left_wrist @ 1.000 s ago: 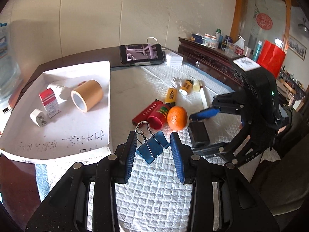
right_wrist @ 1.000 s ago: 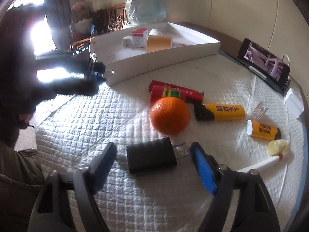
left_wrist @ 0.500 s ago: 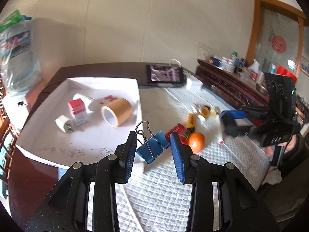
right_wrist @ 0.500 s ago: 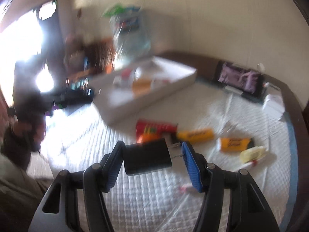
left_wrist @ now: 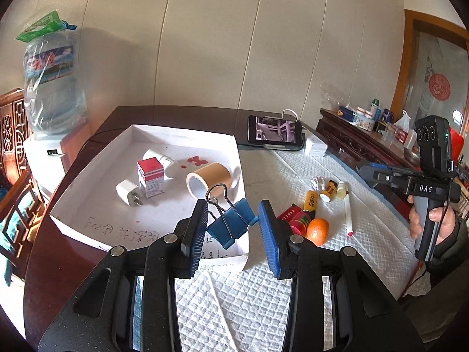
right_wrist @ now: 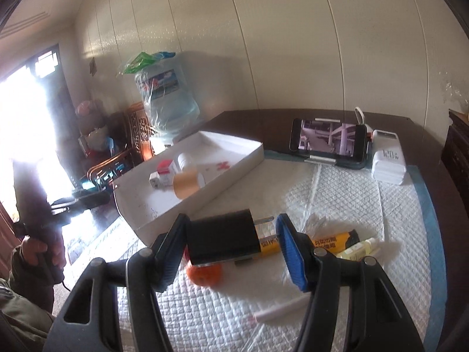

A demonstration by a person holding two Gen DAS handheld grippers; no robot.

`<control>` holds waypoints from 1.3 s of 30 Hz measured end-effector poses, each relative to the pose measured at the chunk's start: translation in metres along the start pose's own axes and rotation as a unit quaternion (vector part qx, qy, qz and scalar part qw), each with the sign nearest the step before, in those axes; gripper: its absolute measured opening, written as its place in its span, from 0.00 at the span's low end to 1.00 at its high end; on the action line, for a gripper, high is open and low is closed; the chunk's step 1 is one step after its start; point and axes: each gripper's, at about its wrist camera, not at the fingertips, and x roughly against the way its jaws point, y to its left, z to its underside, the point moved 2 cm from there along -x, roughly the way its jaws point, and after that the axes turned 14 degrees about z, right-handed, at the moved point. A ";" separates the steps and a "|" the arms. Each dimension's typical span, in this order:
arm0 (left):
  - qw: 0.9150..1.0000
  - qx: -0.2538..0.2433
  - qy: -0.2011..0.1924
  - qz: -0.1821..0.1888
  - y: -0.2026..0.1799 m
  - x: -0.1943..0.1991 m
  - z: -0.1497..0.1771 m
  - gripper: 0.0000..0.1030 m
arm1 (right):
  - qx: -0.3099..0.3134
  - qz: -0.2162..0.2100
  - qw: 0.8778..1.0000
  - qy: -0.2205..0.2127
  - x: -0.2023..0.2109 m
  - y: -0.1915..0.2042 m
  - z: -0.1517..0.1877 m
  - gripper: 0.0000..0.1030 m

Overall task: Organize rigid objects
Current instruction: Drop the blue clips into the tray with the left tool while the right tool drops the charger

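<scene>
- Binder clip (left_wrist: 231, 226): blue, black wire handles, tilted, pinched in left gripper (left_wrist: 233, 224) fingers.
- Black plug adapter (right_wrist: 224, 240): two prongs, clamped in right gripper (right_wrist: 231, 242) fingers, which just narrowed.

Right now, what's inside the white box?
The white box holds a tape roll, a red-and-white carton, a white plug and a white bottle. The binder clip hides its near corner.

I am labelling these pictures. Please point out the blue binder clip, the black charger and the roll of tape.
blue binder clip (left_wrist: 231, 226): left wrist view, on its blue body.
black charger (right_wrist: 224, 236): right wrist view, on its black body.
roll of tape (left_wrist: 211, 176): left wrist view, on its tan side.
</scene>
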 end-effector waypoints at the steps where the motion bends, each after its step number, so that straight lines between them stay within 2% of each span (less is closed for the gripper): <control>1: 1.000 0.001 -0.002 0.000 0.000 0.000 0.000 0.34 | -0.002 -0.001 1.000 -0.002 0.000 0.000 -0.001 0.59; 8: 1.000 0.011 -0.005 -0.002 0.004 0.000 0.000 0.34 | -0.034 -0.015 0.999 -0.010 -0.001 -0.004 -0.009 0.59; 39: 0.998 0.047 -0.030 -0.028 0.029 0.015 0.002 0.34 | -0.031 -0.033 0.999 -0.006 -0.011 0.010 -0.021 0.59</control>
